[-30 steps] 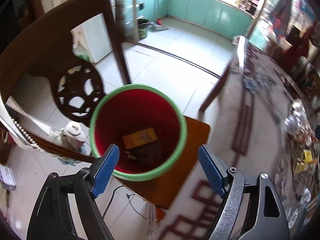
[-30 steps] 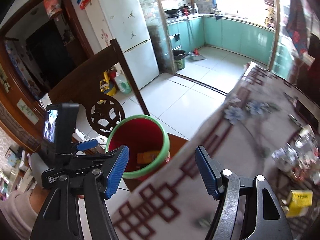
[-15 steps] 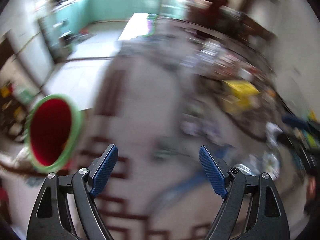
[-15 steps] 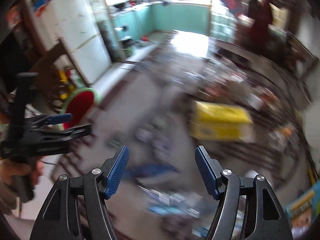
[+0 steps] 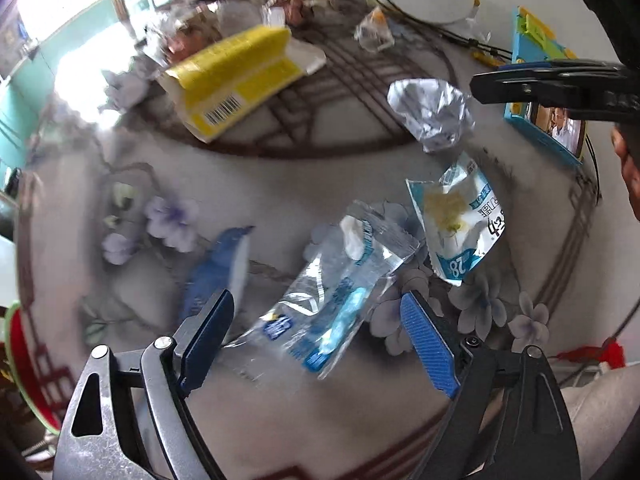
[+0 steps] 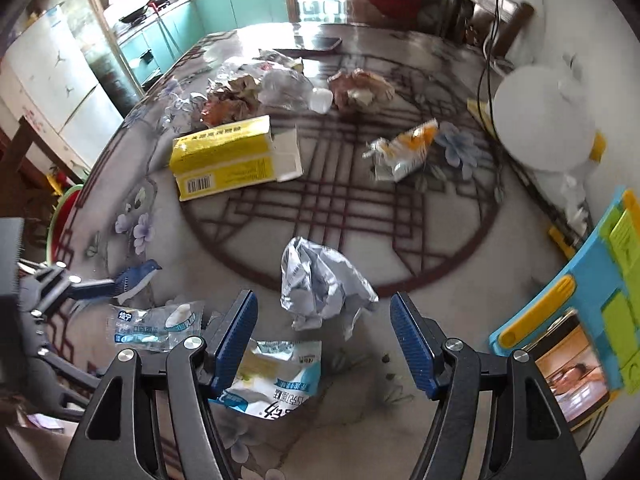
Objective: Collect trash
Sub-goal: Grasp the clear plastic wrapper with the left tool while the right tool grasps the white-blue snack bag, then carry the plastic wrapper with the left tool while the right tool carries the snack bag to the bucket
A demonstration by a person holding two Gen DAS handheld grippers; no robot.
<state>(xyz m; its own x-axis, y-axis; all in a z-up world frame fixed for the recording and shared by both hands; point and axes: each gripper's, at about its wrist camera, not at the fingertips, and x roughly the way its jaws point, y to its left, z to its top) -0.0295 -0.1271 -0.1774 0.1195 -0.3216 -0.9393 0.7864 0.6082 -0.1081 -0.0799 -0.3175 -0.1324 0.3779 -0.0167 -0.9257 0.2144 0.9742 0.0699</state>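
My left gripper [image 5: 316, 332] is open and empty, just above a clear plastic wrapper with blue print [image 5: 332, 300] on the table. A blue-and-white pouch [image 5: 460, 220] lies right of the wrapper. My right gripper [image 6: 324, 340] is open and empty, with a crumpled silver foil wrapper [image 6: 320, 284] between and just beyond its fingers. The foil also shows in the left wrist view [image 5: 432, 116]. The red bin with a green rim [image 5: 24, 364] sits past the table's left edge. The clear wrapper [image 6: 156, 326] and the pouch [image 6: 280, 380] show in the right wrist view.
A yellow carton [image 6: 228, 156] lies mid-table, with an orange snack wrapper [image 6: 404, 152] and a heap of crumpled paper and plastic [image 6: 280, 88] behind. A white round lamp base [image 6: 540, 120] and a blue stand holding a phone [image 6: 576, 336] are at the right.
Both grippers swung from the red bin beside the table round to the trash on the table top. Both stayed open and empty.
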